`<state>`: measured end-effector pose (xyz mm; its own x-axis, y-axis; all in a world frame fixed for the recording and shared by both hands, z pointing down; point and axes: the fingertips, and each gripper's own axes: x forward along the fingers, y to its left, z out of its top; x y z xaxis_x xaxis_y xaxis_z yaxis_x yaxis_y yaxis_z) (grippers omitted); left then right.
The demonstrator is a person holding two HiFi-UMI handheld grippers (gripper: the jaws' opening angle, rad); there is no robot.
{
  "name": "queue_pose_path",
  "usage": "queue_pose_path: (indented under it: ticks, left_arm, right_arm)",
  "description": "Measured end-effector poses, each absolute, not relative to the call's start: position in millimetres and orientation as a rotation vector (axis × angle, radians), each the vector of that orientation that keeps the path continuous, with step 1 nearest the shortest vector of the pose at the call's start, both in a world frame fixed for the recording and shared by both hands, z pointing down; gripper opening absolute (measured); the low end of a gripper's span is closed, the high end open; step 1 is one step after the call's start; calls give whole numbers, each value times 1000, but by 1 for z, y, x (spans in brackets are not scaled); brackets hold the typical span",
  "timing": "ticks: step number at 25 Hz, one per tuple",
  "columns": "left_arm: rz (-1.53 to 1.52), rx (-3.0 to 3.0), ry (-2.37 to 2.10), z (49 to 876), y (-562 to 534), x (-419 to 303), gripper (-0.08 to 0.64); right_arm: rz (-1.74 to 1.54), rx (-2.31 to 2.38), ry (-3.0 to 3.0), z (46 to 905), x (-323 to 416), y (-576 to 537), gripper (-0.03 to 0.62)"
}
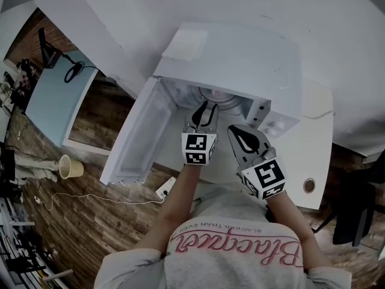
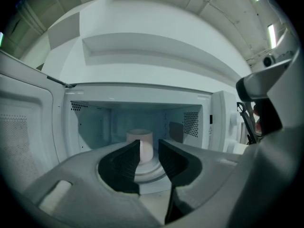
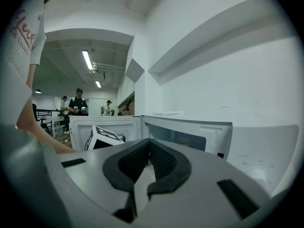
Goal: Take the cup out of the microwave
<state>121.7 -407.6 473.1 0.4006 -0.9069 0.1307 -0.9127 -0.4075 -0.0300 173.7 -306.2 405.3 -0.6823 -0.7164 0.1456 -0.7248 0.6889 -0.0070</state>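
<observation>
A white microwave (image 1: 240, 53) stands on a white table (image 1: 316, 143), its door (image 1: 135, 137) swung open to the left. In the left gripper view a pale cup (image 2: 142, 137) stands upright on the turntable (image 2: 149, 171) inside the cavity. My left gripper (image 2: 149, 145) is open at the cavity mouth, and the cup shows through the gap between its jaws, farther in and untouched. In the head view the left gripper (image 1: 203, 109) reaches into the opening. My right gripper (image 1: 243, 139) hangs shut and empty in front of the microwave's control side. Its own view shows the right gripper (image 3: 148, 142) beside the microwave (image 3: 190, 133).
The open door (image 2: 23, 127) fills the space at the left. On the wooden floor lie a paper cup (image 1: 71, 167) and a cable with a socket block (image 1: 165, 188). A light-blue table (image 1: 57, 98) stands far left and a dark chair (image 1: 355, 215) at right. People (image 3: 78, 103) stand far off.
</observation>
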Motion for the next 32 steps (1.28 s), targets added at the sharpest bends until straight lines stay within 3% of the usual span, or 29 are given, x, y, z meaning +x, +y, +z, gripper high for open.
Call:
queue_pose_path:
  ticks: [32]
  left_arm:
    - [259,2570,-1683,496,-490,129,120]
  right_arm:
    - [164,1198,-2659,442,184,-339,11]
